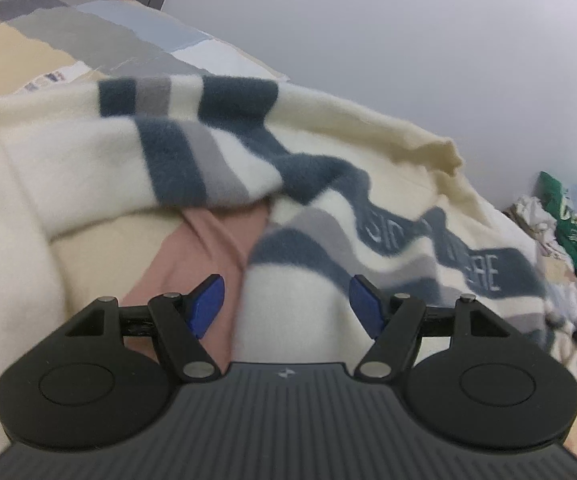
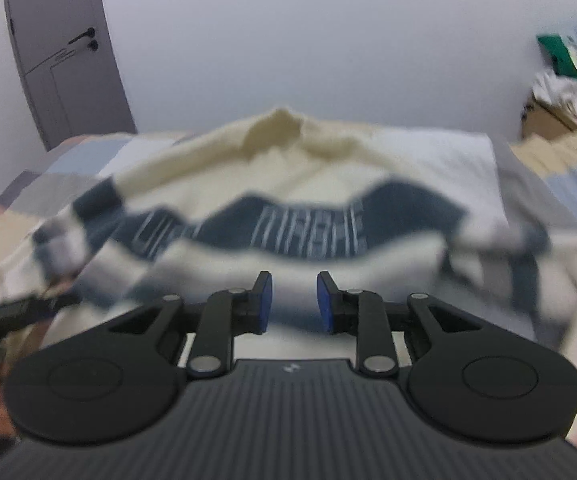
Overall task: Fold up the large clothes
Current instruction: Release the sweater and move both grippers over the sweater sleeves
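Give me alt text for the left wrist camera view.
The open left gripper hovers over a cream sweater with navy and grey stripes, crumpled on a patchwork bedspread. Nothing sits between its blue pads.

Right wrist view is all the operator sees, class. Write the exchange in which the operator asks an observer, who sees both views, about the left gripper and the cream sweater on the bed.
Operator: My picture is blurred. Is the left gripper holding the sweater?
Observer: No. The left gripper is open, with nothing between its pads.
Operator: How does the sleeve on that side lie?
Observer: The striped sleeve of the sweater is bent in toward the chest.
Operator: Anything under it?
Observer: A pink patch of bedcover shows just below the cuff.
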The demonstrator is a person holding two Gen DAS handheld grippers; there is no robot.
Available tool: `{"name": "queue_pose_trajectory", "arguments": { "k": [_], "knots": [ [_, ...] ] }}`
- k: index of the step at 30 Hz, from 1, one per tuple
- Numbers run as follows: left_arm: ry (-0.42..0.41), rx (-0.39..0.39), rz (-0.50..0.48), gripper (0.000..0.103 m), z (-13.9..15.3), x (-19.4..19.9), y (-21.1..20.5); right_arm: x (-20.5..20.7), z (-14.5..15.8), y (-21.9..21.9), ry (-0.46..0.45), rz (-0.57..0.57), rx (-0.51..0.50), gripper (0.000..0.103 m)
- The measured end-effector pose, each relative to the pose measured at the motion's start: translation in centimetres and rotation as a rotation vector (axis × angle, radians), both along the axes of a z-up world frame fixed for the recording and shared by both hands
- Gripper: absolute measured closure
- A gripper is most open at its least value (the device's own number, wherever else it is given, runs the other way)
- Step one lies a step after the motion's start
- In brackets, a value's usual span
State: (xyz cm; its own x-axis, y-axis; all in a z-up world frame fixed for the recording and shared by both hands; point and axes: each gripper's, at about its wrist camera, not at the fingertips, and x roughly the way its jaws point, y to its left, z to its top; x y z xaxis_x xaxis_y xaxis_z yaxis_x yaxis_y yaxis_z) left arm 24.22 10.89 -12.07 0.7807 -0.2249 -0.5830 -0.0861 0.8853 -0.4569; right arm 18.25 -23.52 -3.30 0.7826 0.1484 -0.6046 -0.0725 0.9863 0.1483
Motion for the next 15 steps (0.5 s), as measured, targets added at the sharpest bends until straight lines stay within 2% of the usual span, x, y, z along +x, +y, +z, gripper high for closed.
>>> {"name": "queue_pose_trajectory", "arguments": {
  "k": [3,7,9,11,12,15],
  "knots": [
    [0.005,-0.016,-0.022,0.03,1.0,-2.3,0.0,-4.3,-0.3,-1.5,0.008,-0.037,0.064,0.065],
    [0.009,-0.039,-0.025,0.03,2.4,-6.1,0.4,-9.4,-0.8,-3.1,-0.006,-0.072,0.082,0.065],
    [0.012,-0.07,-0.024,0.03,2.8,-7.8,0.5,-10.5,-1.1,-4.1,0.003,-0.089,0.117,0.065],
    [0.026,-0.085,-0.016,0.03,3.0,-9.3,0.5,-11.2,-1.7,-5.1,0.014,-0.113,0.153,0.049],
    [0.034,-0.092,-0.013,0.03,2.9,-9.9,0.5,-11.4,-2.3,-5.6,0.024,-0.126,0.176,0.047],
    [0.078,-0.074,0.002,0.03,2.3,-11.1,0.0,-11.2,-4.4,-6.9,0.09,-0.176,0.254,0.047]
  ]
}}
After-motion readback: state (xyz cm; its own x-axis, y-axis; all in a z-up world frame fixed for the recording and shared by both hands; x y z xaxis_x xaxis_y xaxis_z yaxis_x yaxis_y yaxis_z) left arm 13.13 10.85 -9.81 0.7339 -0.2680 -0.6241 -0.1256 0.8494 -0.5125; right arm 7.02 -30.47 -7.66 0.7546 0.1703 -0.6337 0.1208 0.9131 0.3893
